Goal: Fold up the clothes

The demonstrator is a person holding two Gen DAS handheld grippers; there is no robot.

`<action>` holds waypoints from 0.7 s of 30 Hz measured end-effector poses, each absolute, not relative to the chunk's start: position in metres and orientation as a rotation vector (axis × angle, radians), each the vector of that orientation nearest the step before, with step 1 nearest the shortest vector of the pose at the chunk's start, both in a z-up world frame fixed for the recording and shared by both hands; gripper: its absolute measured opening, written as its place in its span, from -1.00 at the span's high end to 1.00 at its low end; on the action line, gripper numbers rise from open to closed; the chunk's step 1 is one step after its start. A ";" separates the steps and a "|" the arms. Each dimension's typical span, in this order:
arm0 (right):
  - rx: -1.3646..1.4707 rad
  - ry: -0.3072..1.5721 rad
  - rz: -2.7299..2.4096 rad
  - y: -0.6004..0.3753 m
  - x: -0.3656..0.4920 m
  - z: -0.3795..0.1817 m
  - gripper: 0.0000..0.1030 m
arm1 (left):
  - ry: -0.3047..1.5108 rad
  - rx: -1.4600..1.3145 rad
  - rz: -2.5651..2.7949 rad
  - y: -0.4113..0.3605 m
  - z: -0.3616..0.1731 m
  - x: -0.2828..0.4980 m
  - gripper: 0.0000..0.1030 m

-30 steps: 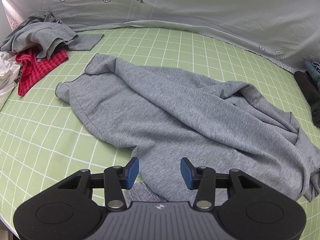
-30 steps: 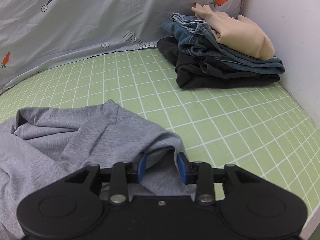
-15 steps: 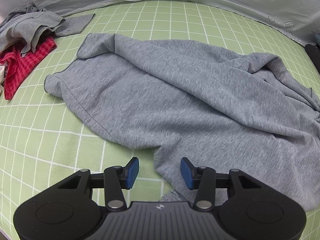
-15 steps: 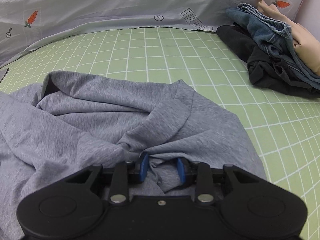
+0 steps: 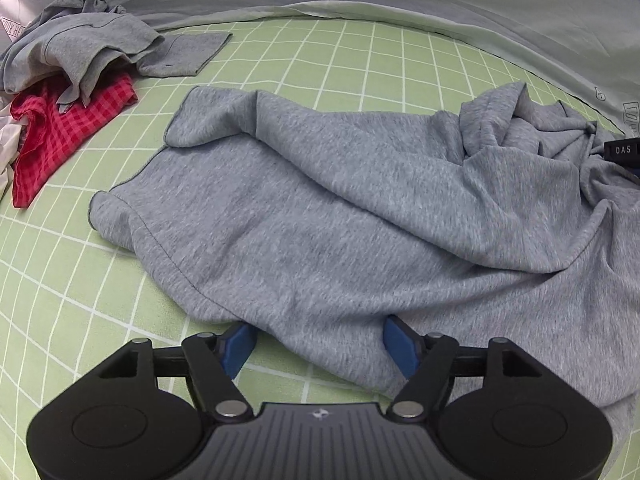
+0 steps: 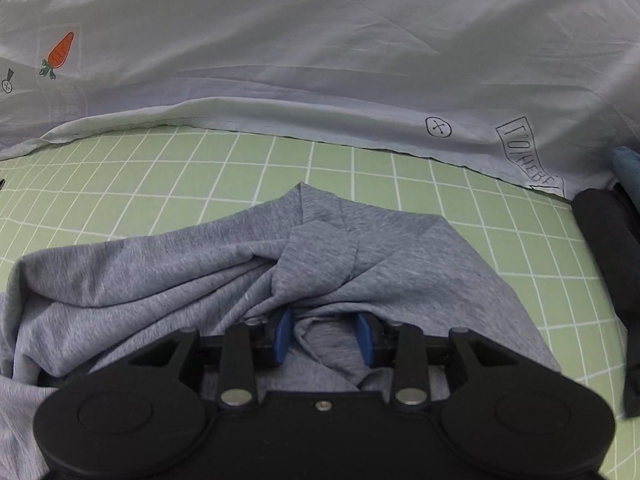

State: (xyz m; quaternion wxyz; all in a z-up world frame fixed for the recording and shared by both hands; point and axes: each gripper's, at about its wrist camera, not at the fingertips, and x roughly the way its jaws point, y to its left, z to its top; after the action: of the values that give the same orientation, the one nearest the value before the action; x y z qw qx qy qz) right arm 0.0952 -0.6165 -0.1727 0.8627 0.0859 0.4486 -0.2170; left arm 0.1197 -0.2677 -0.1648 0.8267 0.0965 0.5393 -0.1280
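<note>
Across the middle of the bed [image 5: 280, 48] a grey garment [image 5: 340, 216] lay rumpled and unfolded. A left hand-held gripper [image 5: 320, 342] stood wide apart over its near hem, gripping nothing; a right hand-held gripper [image 6: 323, 334] pinched a bunched fold. Folded clothes [image 6: 608, 248] sat at the right edge; more [image 5: 76, 52] waited unfolded in the far left corner.

You are working in a home bedroom, on a bed. A green sheet [image 5: 360, 64] with a white grid is covering the whole surface. A pale quilt [image 6: 320, 60] printed with a carrot [image 6: 59, 53] is lying bunched along the far edge. Unfolded laundry [image 5: 76, 52], grey over red check, is piling at far left. Dark folded garments [image 6: 608, 248] are sitting at the right edge. A grey garment [image 5: 320, 216] is lying spread in the middle.
</note>
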 end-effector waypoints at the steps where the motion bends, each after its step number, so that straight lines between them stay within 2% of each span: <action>1: 0.203 0.948 -0.450 -0.621 0.099 -0.171 0.30 | 1.147 0.201 -0.269 -0.267 -0.165 0.120 -0.42; 2: 0.230 0.950 -0.456 -0.623 0.097 -0.169 0.27 | 1.148 0.196 -0.266 -0.267 -0.165 0.121 -0.42; 5: 0.296 0.895 -0.510 -0.621 0.066 -0.162 -0.06 | 1.148 0.191 -0.261 -0.266 -0.165 0.122 -0.45; 6: 0.316 0.878 -0.531 -0.615 0.051 -0.160 -0.09 | 1.144 0.193 -0.260 -0.265 -0.165 0.121 -0.46; 10: 0.440 0.828 -0.603 -0.596 -0.021 -0.158 -0.10 | 1.137 0.189 -0.263 -0.262 -0.165 0.119 -0.46; 16: 0.474 0.893 -0.613 -0.562 -0.091 -0.167 -0.09 | 1.123 0.192 -0.276 -0.255 -0.166 0.117 -0.43; 18: 0.502 0.903 -0.596 -0.550 -0.096 -0.172 -0.09 | 1.105 0.195 -0.284 -0.251 -0.166 0.113 -0.34; 21: 0.504 0.911 -0.558 -0.529 -0.096 -0.173 -0.09 | 1.078 0.194 -0.293 -0.244 -0.165 0.109 -0.08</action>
State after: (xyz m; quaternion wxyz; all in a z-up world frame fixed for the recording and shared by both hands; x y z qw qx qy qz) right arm -0.0960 -0.5295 -0.1731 0.8306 0.2374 0.4295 -0.2633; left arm 0.1088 -0.2439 -0.1648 0.8436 0.0921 0.5105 -0.1389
